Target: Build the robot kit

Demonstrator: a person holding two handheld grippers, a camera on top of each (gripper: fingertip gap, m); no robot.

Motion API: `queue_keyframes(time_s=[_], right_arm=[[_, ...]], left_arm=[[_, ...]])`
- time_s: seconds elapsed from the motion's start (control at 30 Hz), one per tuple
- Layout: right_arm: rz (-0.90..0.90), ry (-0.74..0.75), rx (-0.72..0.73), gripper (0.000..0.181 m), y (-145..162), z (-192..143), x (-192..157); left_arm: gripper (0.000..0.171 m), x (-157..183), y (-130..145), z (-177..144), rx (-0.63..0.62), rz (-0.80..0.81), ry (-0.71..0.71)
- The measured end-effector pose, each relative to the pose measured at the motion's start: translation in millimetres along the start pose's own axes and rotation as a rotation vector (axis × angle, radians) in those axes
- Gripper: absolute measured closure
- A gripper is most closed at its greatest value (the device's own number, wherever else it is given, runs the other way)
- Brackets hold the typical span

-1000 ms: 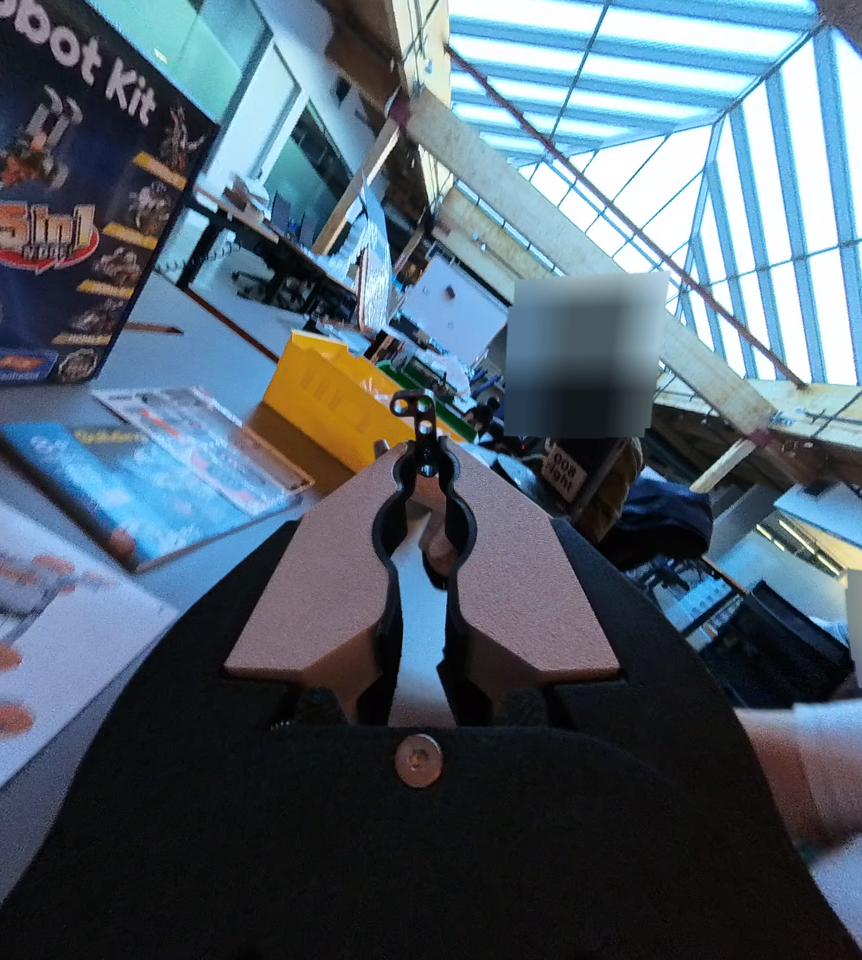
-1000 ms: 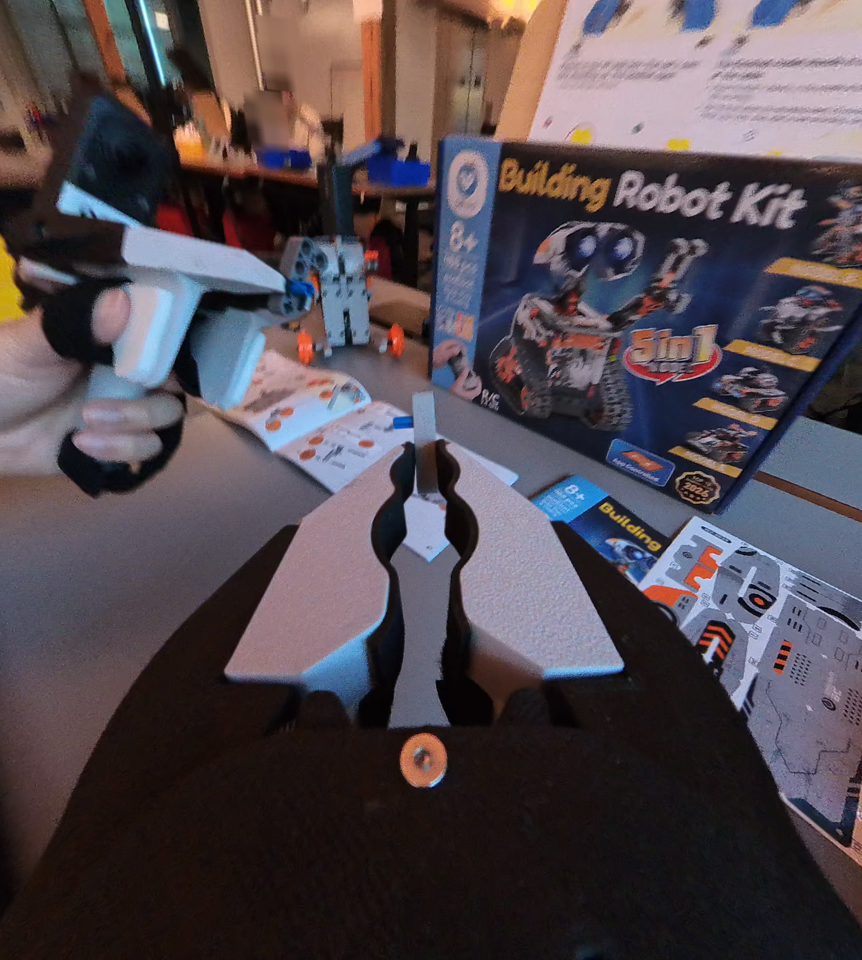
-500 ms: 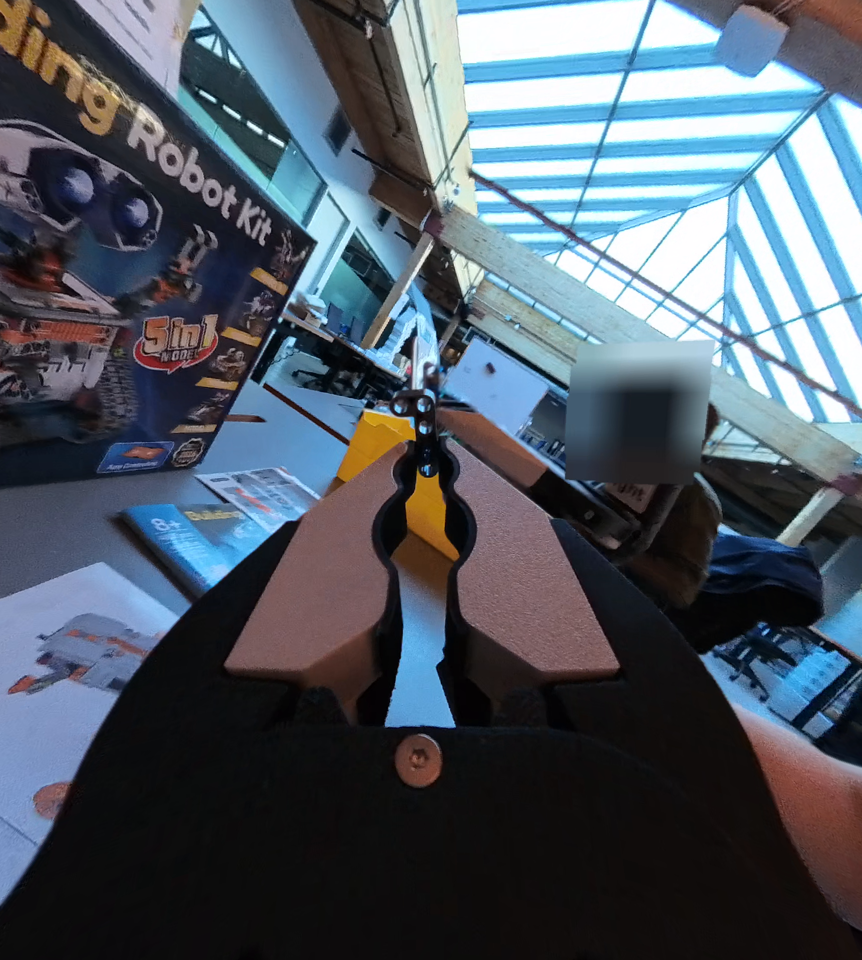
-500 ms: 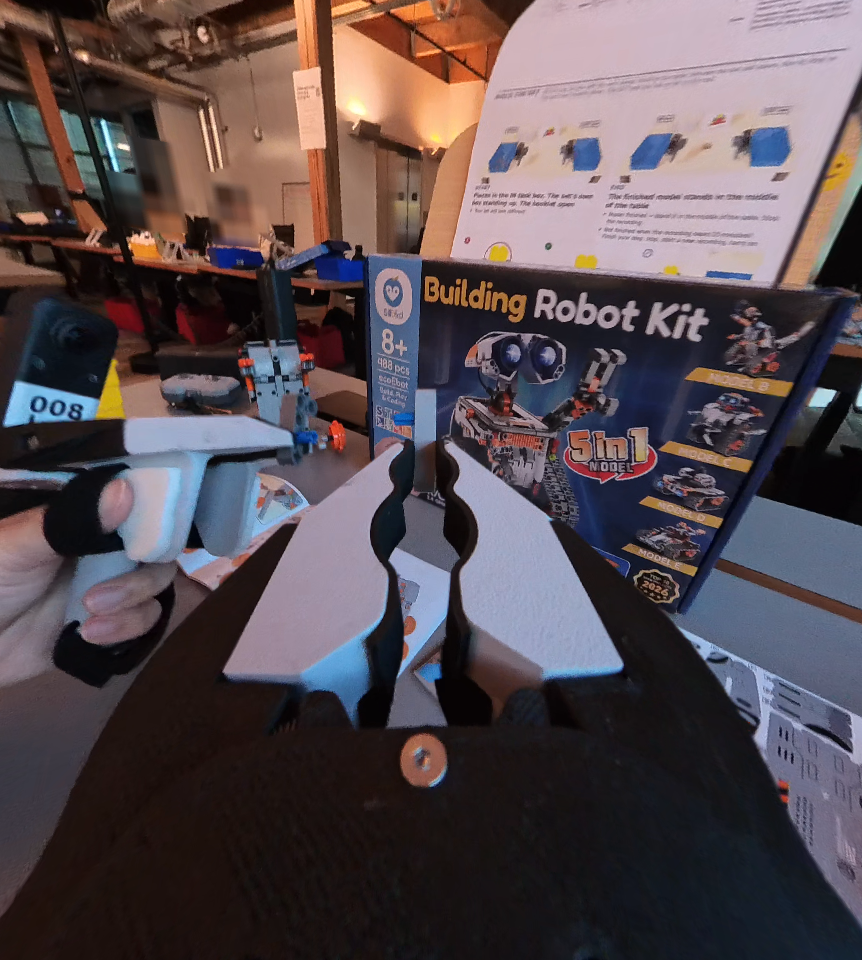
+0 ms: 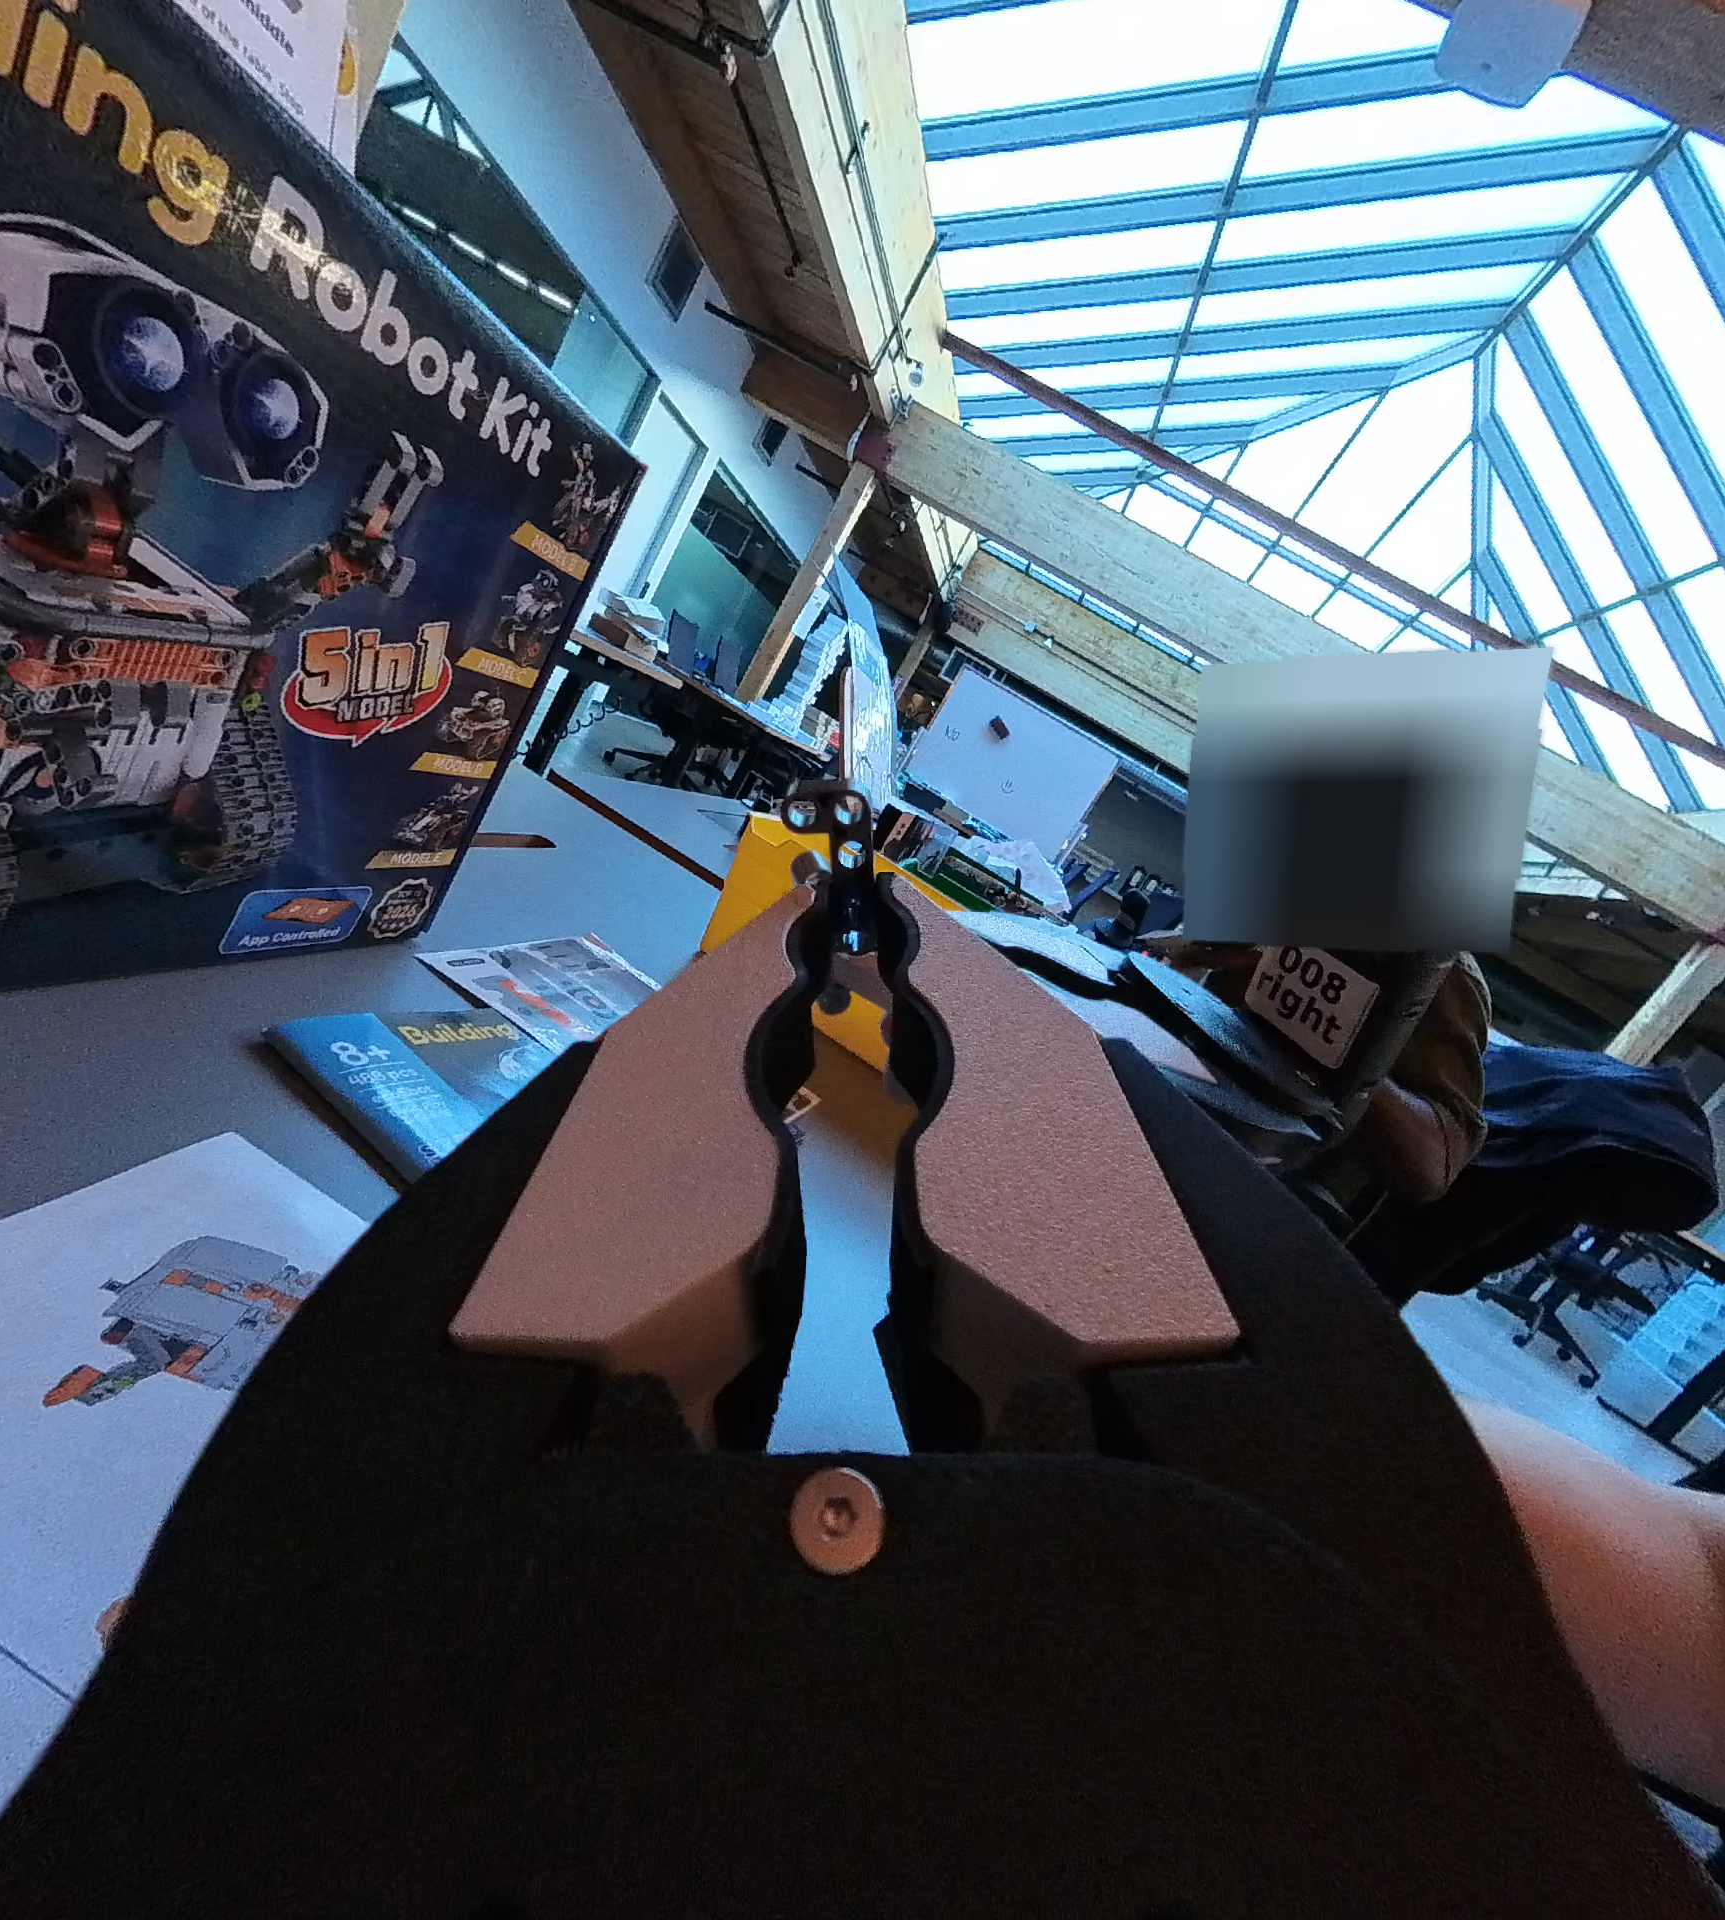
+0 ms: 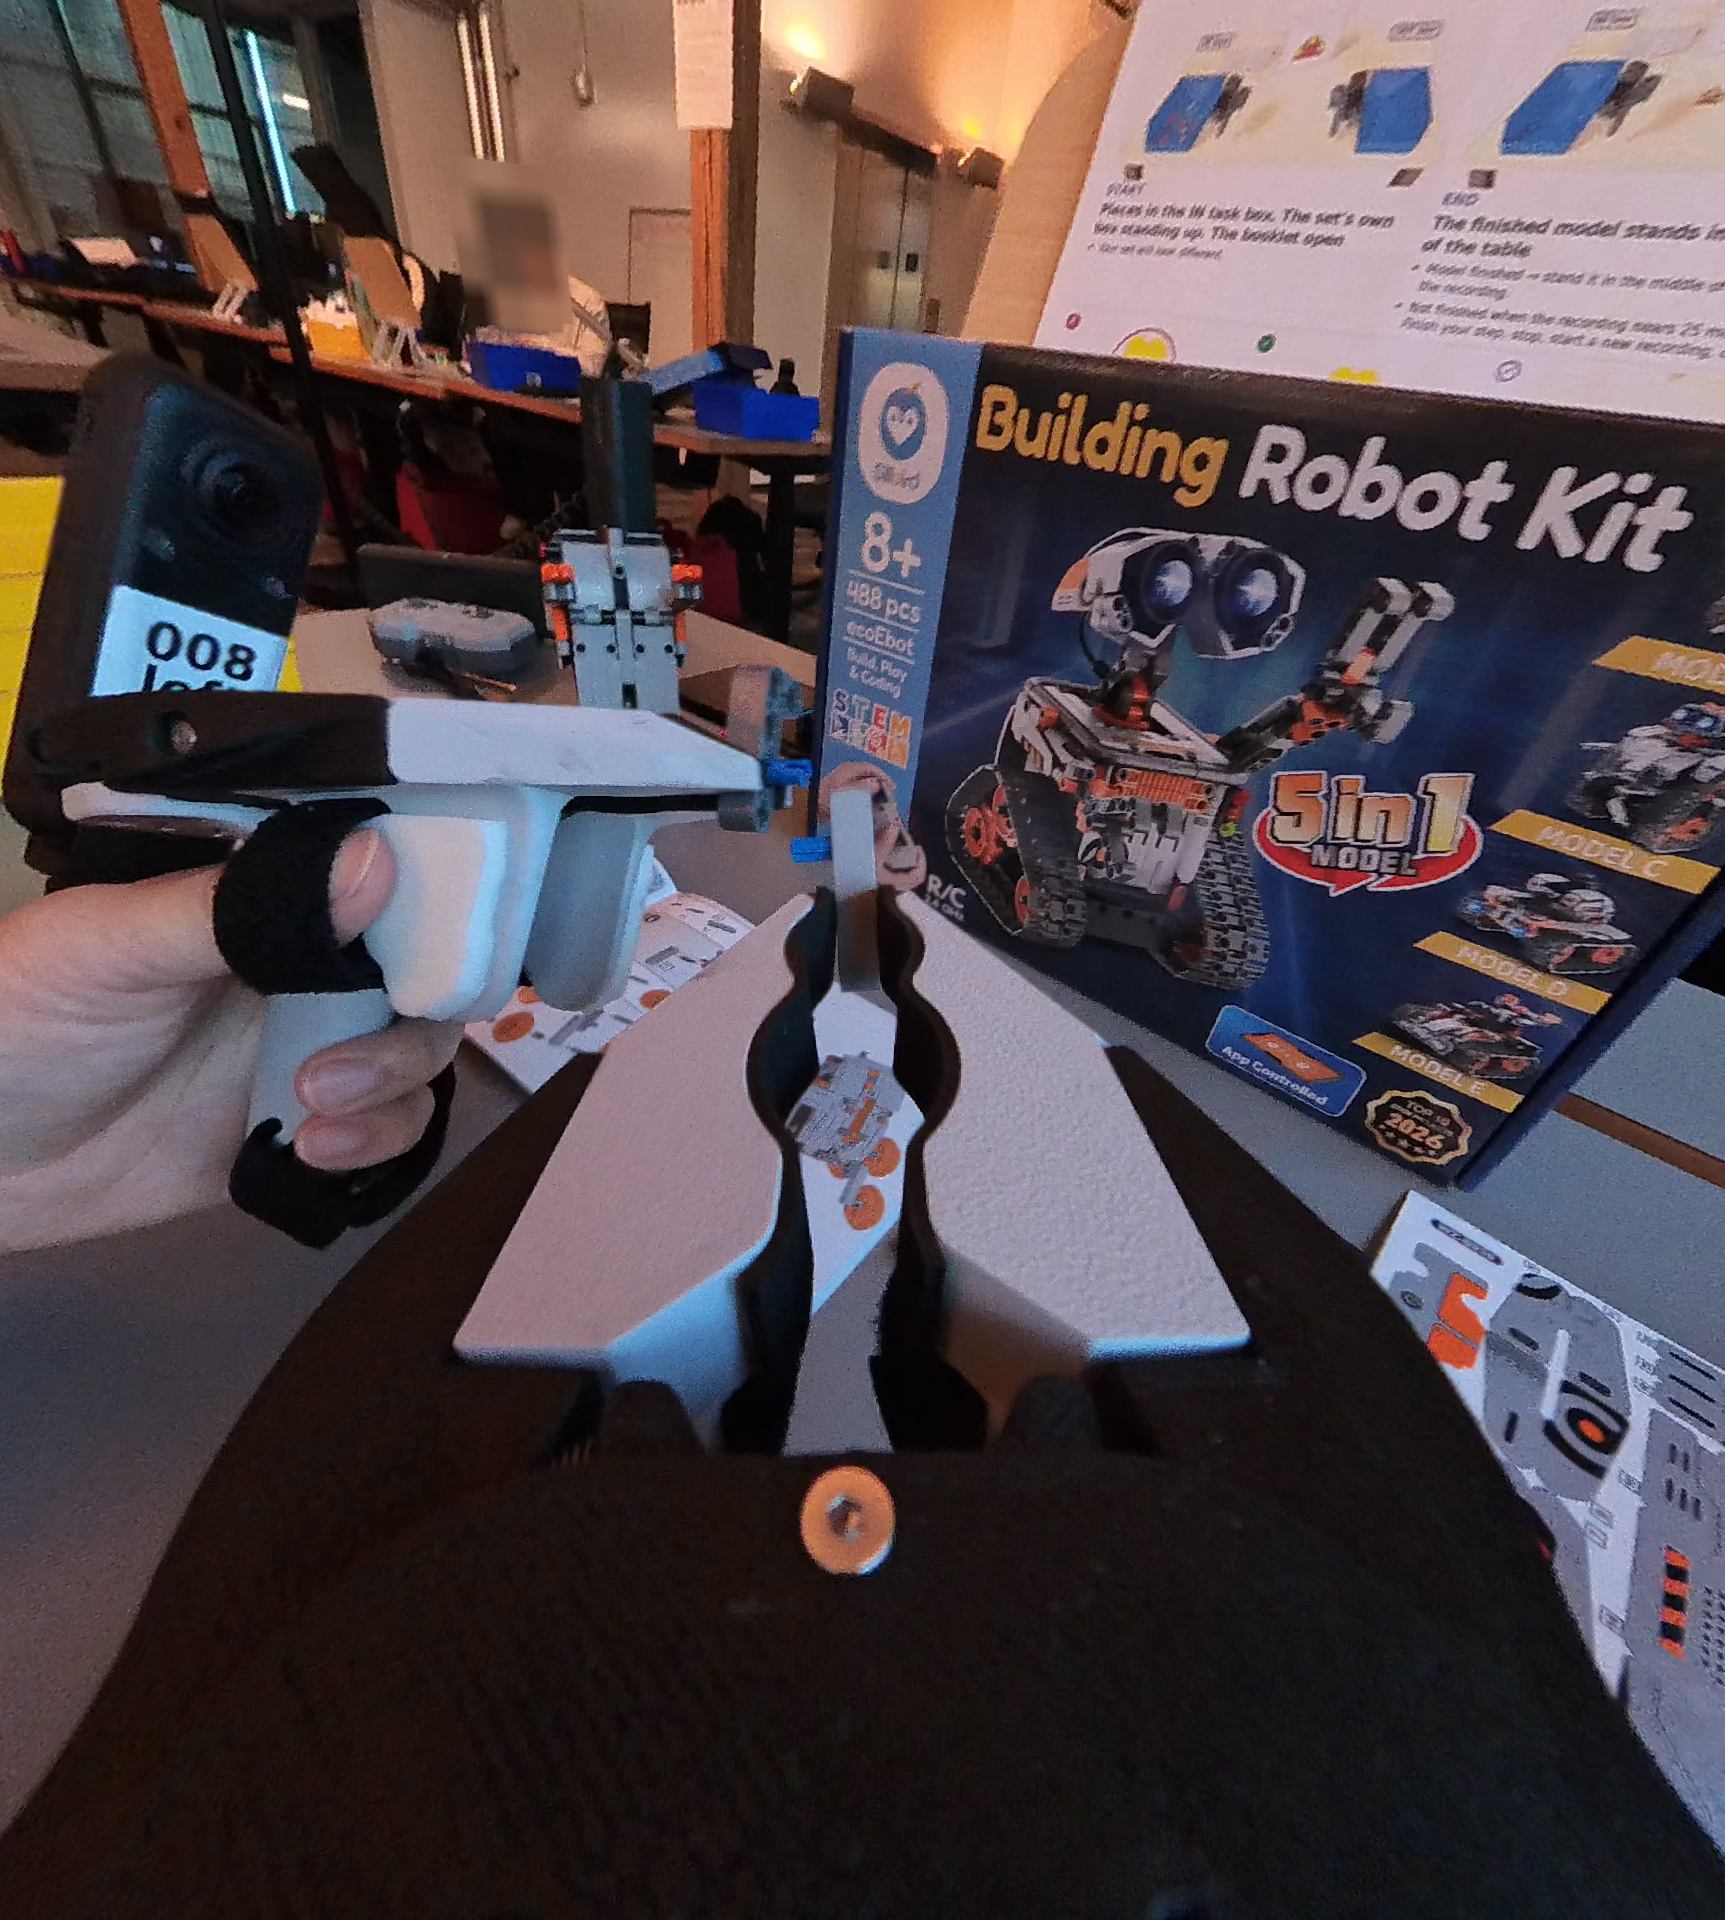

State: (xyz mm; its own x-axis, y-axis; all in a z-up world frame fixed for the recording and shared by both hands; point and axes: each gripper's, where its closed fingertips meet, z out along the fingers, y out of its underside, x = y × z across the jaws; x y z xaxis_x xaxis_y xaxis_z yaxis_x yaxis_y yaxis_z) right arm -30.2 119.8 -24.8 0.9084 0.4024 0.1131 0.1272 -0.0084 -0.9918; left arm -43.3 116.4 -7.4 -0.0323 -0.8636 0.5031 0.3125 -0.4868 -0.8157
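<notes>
Jaws, left gripper (image 5: 850, 904): clamped on black beam (image 5: 842, 852) | right gripper (image 6: 853, 935): pinching grey beam (image 6: 853, 883)

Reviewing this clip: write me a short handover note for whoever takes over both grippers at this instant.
Left gripper: shut on a small black beam piece with holes, held up above the table.
Right gripper: shut on a flat grey piece, raised close to the left gripper's tips, where a small blue pin shows.
On the grey table: kit box standing upright, open instruction booklet, sticker sheet, partly built model farther back, yellow bin.
Done: both pieces gripped.
Left: whether the two pieces touch cannot be told.
</notes>
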Motion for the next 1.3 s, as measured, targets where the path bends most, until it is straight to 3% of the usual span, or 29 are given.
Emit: queue_keyframes(time_s=[0.27, 0.57, 0.93, 1.3], right_arm=[[0.044, 0.047, 0.033, 0.176, -9, 4, -3], [-0.076, 0.103, 0.005, 0.175, -6, 6, -5], [-0.035, 0.182, -0.082, 0.176, 10, 13, -1], [-0.111, 0.202, -0.095, 0.176, 8, 12, -3]], left_arm=[[0.167, -8, 1, -2, 0.024, 0.007, -0.054], [0.167, -9, -2, -3, 0.058, 0.007, -0.073], [0.167, -23, 7, -3, 0.068, -0.003, -0.178], [0.167, -22, 4, -6, 0.1, -0.053, -0.143]])
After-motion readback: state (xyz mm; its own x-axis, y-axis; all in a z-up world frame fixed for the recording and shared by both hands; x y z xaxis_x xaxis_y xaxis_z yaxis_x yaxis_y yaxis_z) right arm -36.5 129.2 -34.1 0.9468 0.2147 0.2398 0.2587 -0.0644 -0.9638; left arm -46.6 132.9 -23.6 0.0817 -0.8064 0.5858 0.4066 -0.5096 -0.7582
